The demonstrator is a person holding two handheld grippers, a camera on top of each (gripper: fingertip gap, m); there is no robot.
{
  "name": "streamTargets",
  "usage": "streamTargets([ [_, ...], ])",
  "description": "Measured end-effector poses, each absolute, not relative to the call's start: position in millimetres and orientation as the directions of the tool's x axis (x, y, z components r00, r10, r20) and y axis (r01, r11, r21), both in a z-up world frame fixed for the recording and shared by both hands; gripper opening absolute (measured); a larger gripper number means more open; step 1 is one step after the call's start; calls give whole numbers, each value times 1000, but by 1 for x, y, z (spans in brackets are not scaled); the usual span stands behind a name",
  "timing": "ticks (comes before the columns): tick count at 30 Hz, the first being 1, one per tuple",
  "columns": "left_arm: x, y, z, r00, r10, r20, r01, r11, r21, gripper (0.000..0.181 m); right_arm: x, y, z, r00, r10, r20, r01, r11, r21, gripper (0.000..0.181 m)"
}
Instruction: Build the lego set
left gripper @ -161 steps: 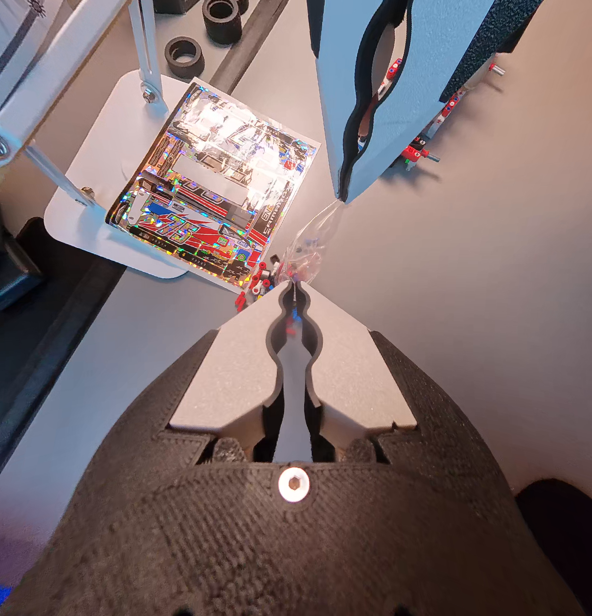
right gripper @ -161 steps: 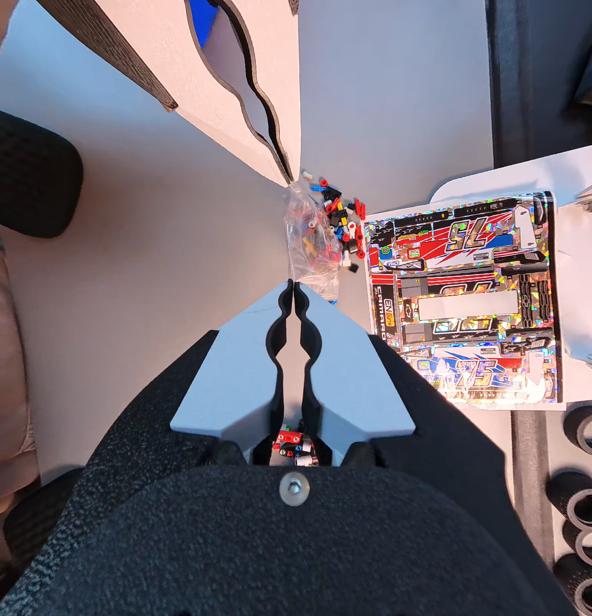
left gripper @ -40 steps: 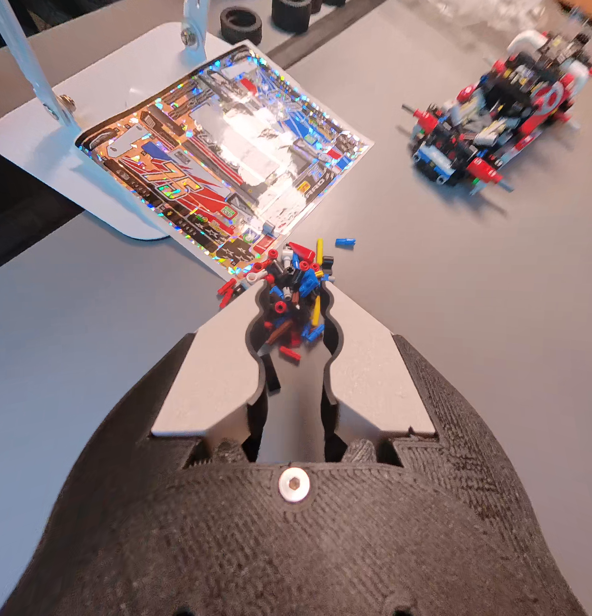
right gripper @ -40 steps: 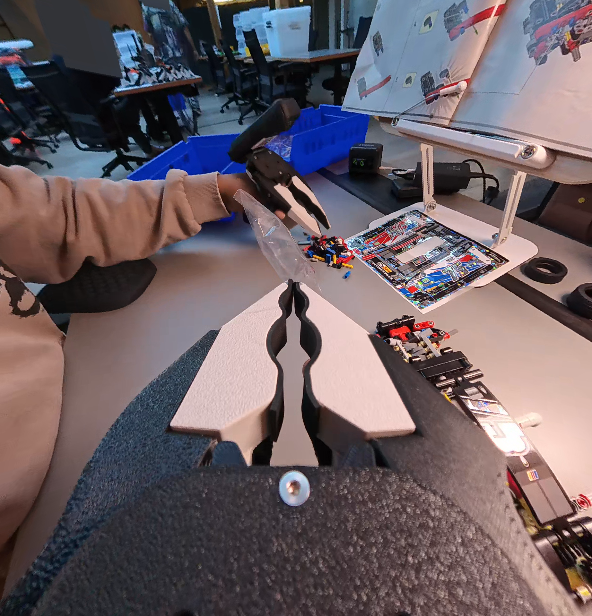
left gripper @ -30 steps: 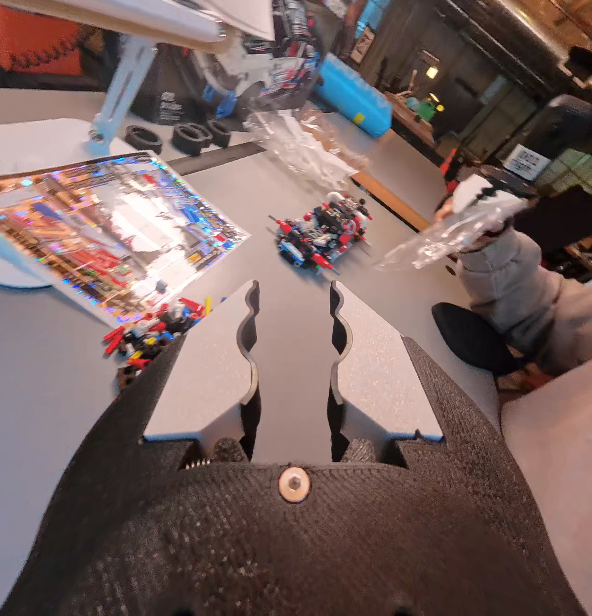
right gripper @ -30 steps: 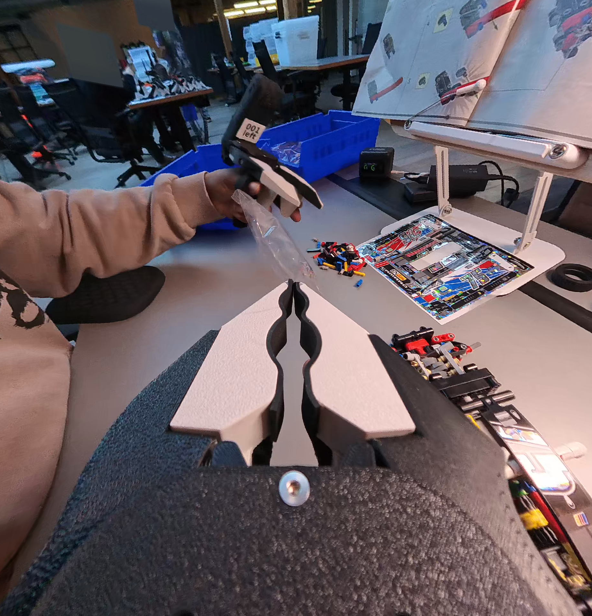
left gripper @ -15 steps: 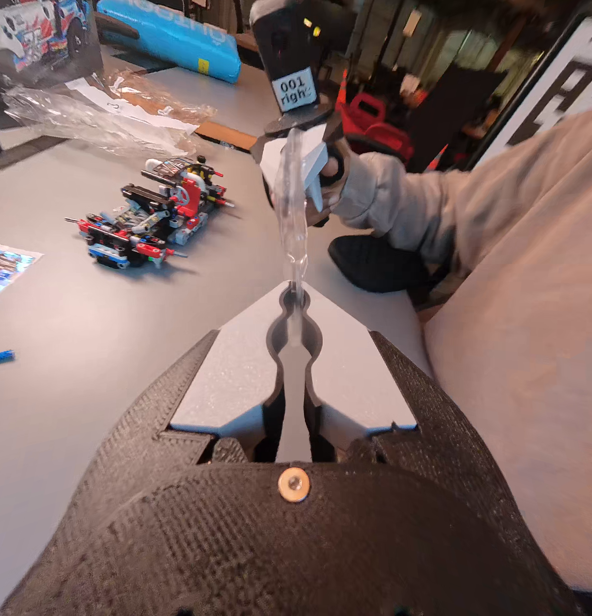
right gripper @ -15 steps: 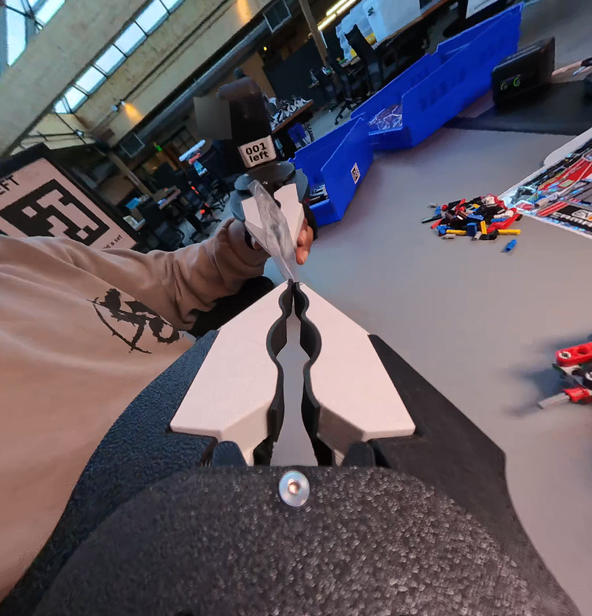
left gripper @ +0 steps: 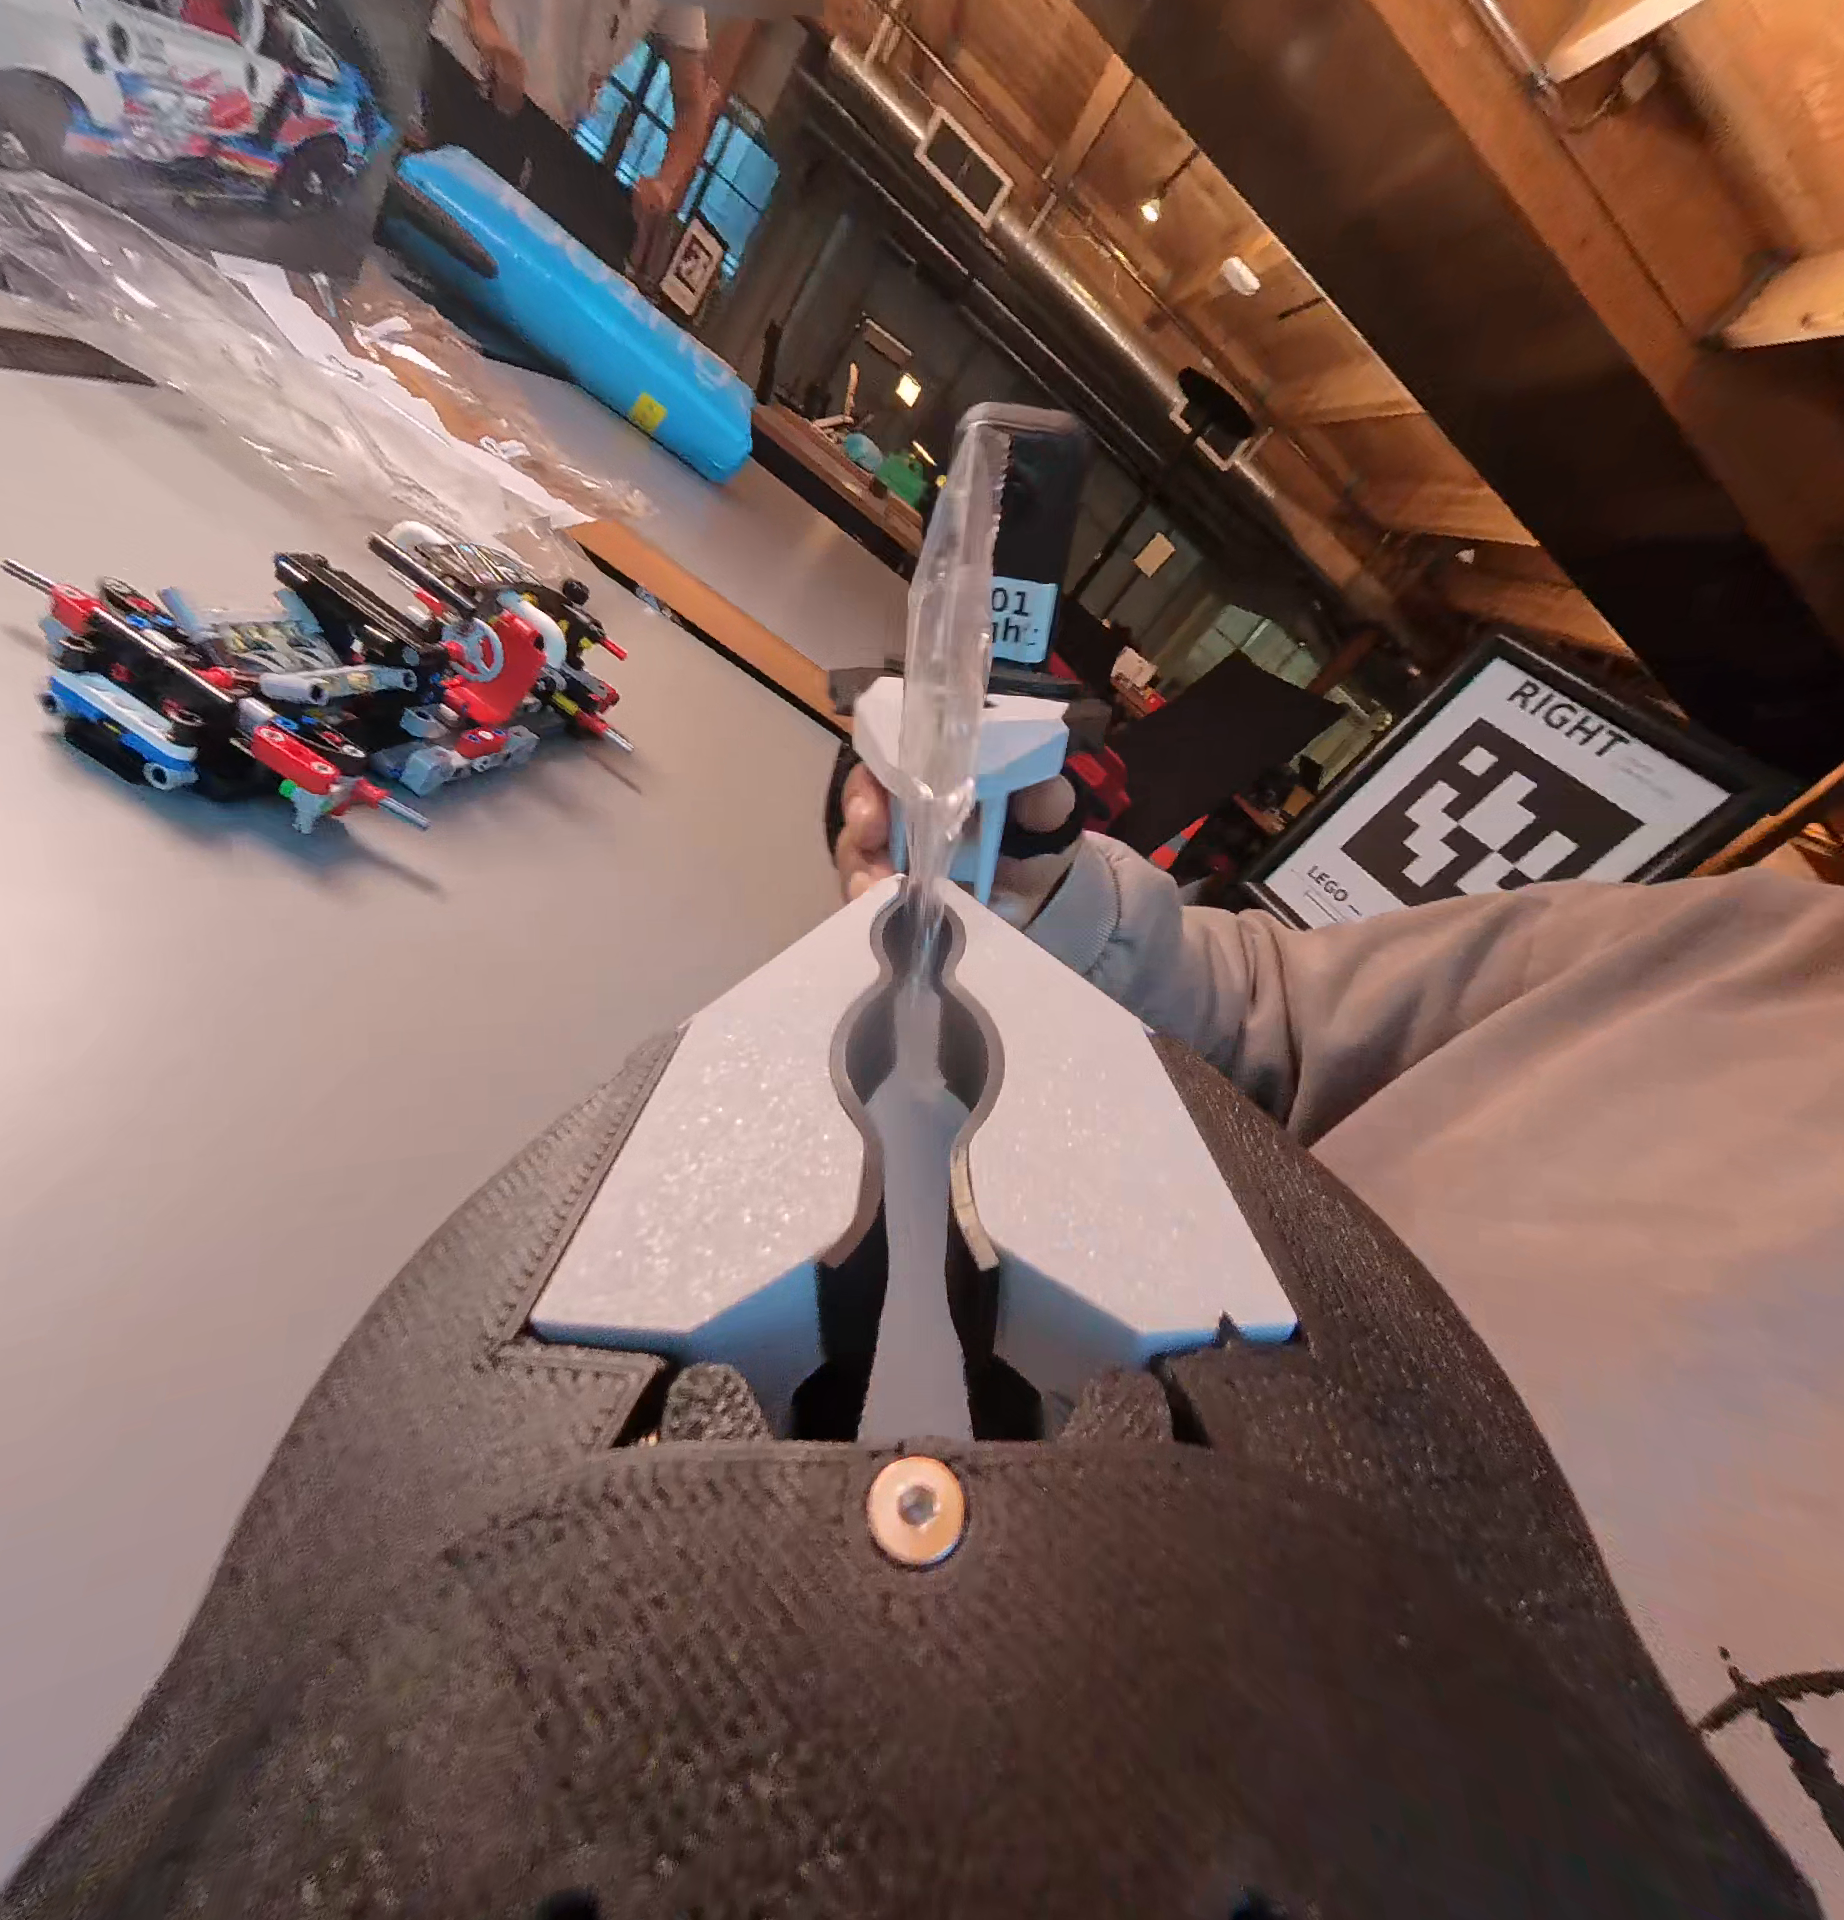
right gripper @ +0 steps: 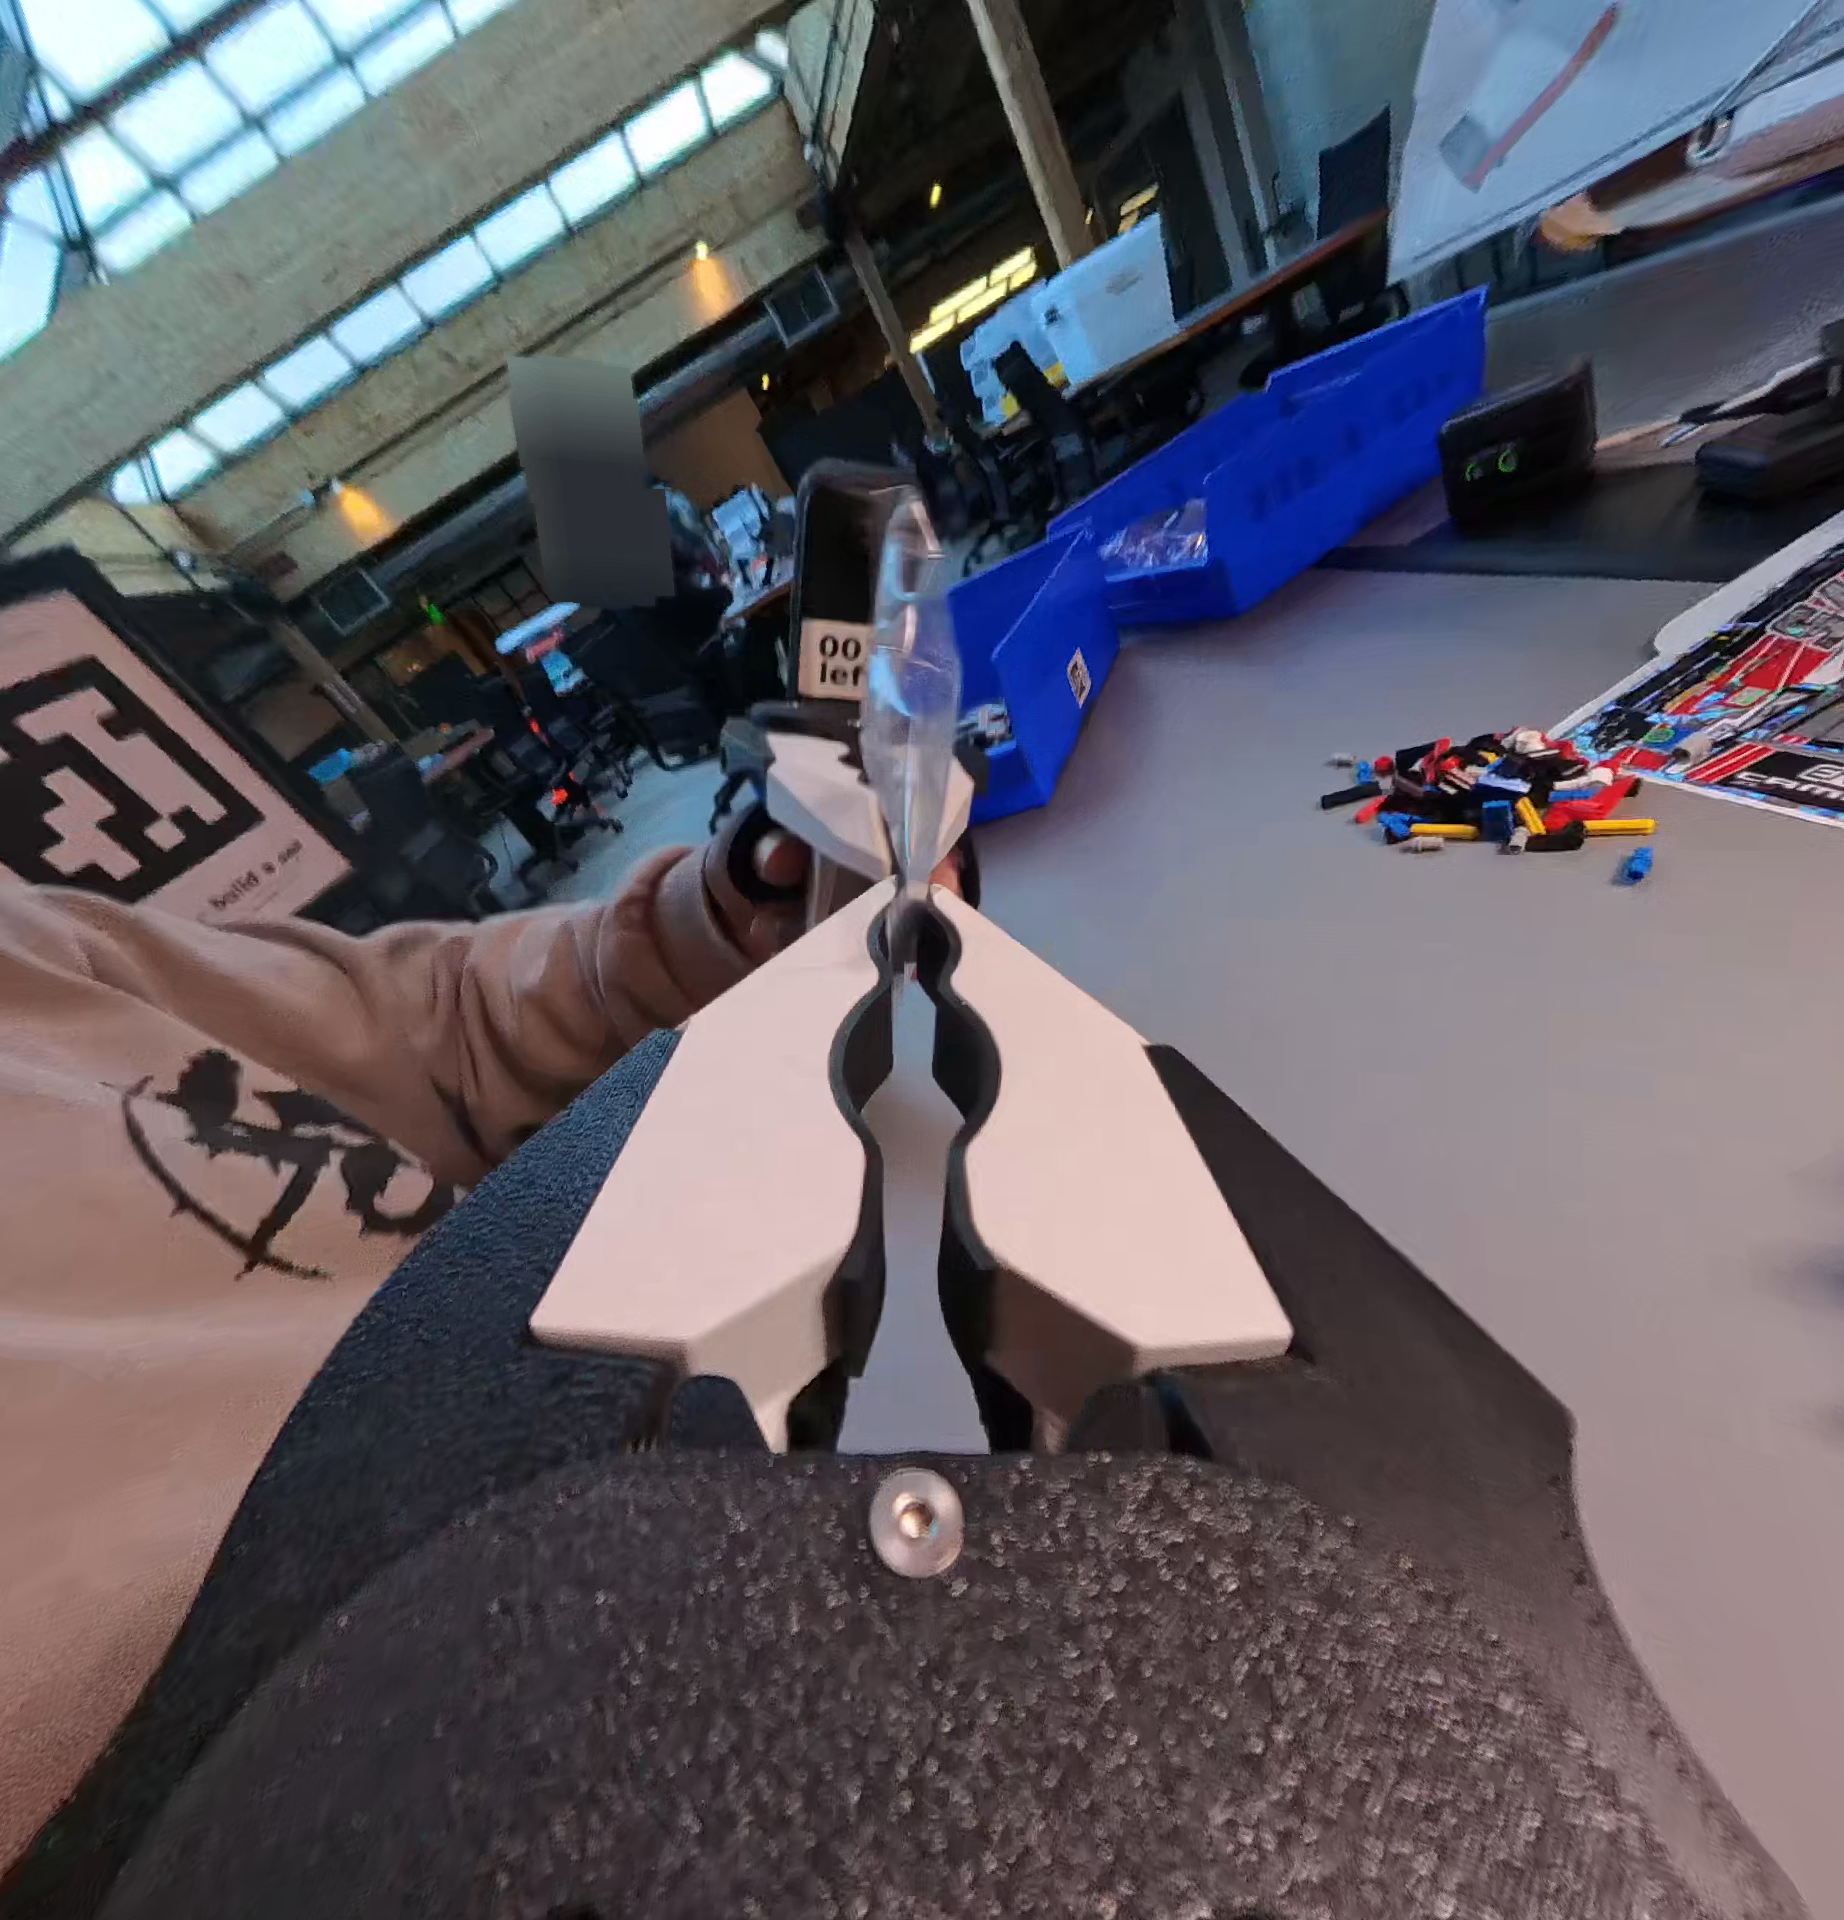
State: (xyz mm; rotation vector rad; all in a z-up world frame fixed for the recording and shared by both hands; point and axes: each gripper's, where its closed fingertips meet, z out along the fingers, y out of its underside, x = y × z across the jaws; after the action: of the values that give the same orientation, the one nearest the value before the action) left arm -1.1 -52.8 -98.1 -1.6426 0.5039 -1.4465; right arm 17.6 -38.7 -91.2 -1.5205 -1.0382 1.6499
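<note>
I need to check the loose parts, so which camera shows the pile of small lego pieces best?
The right wrist view: the pile of small lego pieces lies in plain sight on the grey table, beside the sticker sheet. The left wrist view shows none of it, only the part-built car.

Wrist cameras facing each other closely, sharing clear bag [left gripper: 937, 665]

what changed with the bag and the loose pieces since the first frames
The clear bag, emptied, was lifted off the table; the left gripper let go, then regripped it. The right gripper stayed shut on it throughout. The loose pieces lie spilled beside the sticker sheet; the car is unmoved.
</note>
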Motion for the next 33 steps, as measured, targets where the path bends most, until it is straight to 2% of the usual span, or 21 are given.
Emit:
streamTargets([
  [1,-2,-53,-96,248,-772,585,235,-538,-810,0,22,-41,-94,-97,893,-439,134,-425,-895,0],
  [3,4,-58,-94,263,-798,542,203,-504,-840,0,36,-41,-87,-90,937,-337,185,-316,-931,0],
  [5,11,-66,-101,280,-821,498,128,-482,-867,0,53,-47,-85,-129,936,-328,254,-288,-923,0],
  [7,8,-62,-113,348,-814,466,93,-464,-881,6,76,-28,-75,-69,950,-303,232,-280,-931,0],
  [10,-2,-53,-133,443,-796,413,26,-449,-893,19,133,47,-56,183,941,-283,158,-312,-937,0],
  [12,-6,-47,-139,476,-788,389,15,-435,-900,21,188,126,-52,477,868,-139,187,-255,-949,0],
  [14,-8,-40,-144,500,-780,376,12,-428,-904,23,249,201,-48,708,702,84,307,-199,-931,0],
  [16,-15,-29,-150,565,-761,319,-1,-388,-922,23,295,260,-43,773,520,362,492,-133,-860,0],
  [19,-38,-10,-156,702,-694,161,-53,-276,-960,22,323,322,-64,658,375,653,735,-135,-664,0],
  [22,-53,-4,-155,761,-640,105,-64,-235,-970,20,323,358,-114,524,354,775,851,-171,-497,0],
  [24,-59,-2,-156,774,-624,112,-55,-242,-969,20,318,368,-151,466,405,787,885,-195,-424,0],
  [25,-61,-1,-157,779,-616,120,-47,-247,-968,20,315,369,-167,464,440,769,886,-214,-412,9],
  [27,-62,1,-160,779,-613,131,-42,-259,-965,20,310,369,-177,512,466,721,858,-239,-455,30],
  [30,-60,2,-165,773,-620,132,-53,-271,-961,20,298,360,-154,667,484,567,723,-235,-650,47],
  [33,-56,2,-169,759,-633,151,-52,-291,-955,20,279,336,-113,760,540,361,529,-193,-827,56],
])
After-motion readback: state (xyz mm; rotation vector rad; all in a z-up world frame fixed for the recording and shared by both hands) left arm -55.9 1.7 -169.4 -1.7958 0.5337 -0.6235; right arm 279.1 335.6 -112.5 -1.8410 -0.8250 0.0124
